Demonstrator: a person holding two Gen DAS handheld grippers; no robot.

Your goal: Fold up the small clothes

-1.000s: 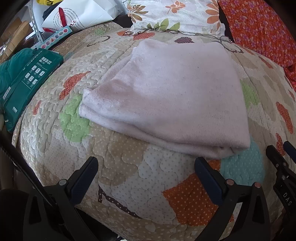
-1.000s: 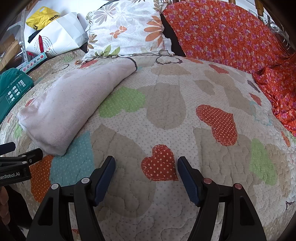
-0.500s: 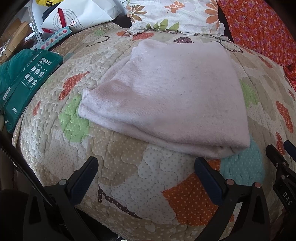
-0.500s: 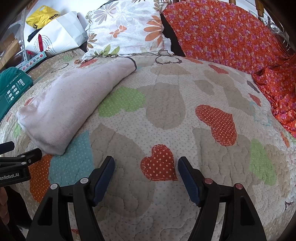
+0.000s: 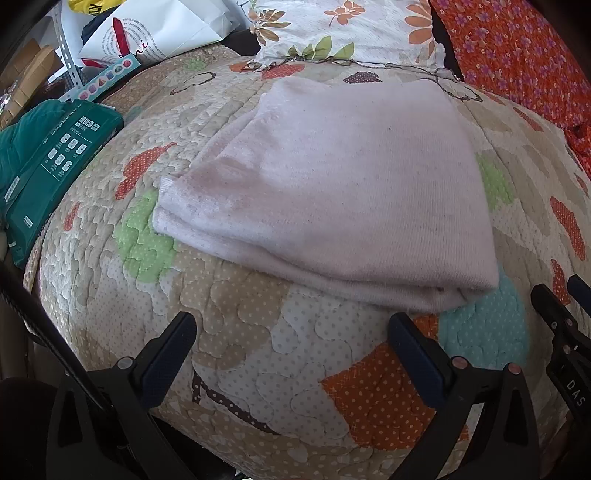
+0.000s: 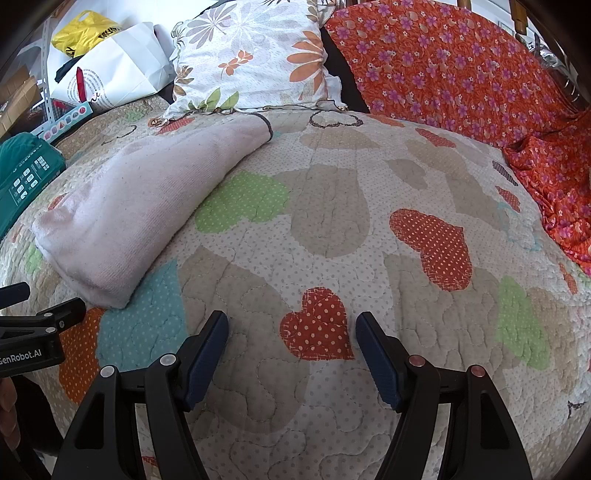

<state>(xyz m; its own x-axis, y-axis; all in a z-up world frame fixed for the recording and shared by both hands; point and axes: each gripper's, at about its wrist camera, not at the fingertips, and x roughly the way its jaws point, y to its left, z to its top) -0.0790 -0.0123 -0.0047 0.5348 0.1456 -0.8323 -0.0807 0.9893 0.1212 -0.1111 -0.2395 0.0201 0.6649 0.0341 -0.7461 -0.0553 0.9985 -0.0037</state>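
A folded pale pink garment [image 5: 340, 184] lies flat on the patchwork quilt [image 5: 236, 354], its folded edge facing me. My left gripper [image 5: 291, 325] hovers open just in front of that edge, with only quilt between its fingers. In the right wrist view the same garment [image 6: 147, 206] lies at the left. My right gripper [image 6: 291, 321] stands open over a red heart patch [image 6: 317, 325], to the right of the garment and apart from it. The left gripper's tip [image 6: 48, 317] shows at the left edge of that view.
A floral pillow [image 6: 255, 62] and an orange flowered cloth [image 6: 461, 74] lie at the back of the bed. A green packet [image 5: 48, 166] and a white paper bag [image 5: 166, 29] sit at the left. The quilt [image 6: 406, 192] spreads to the right of the garment.
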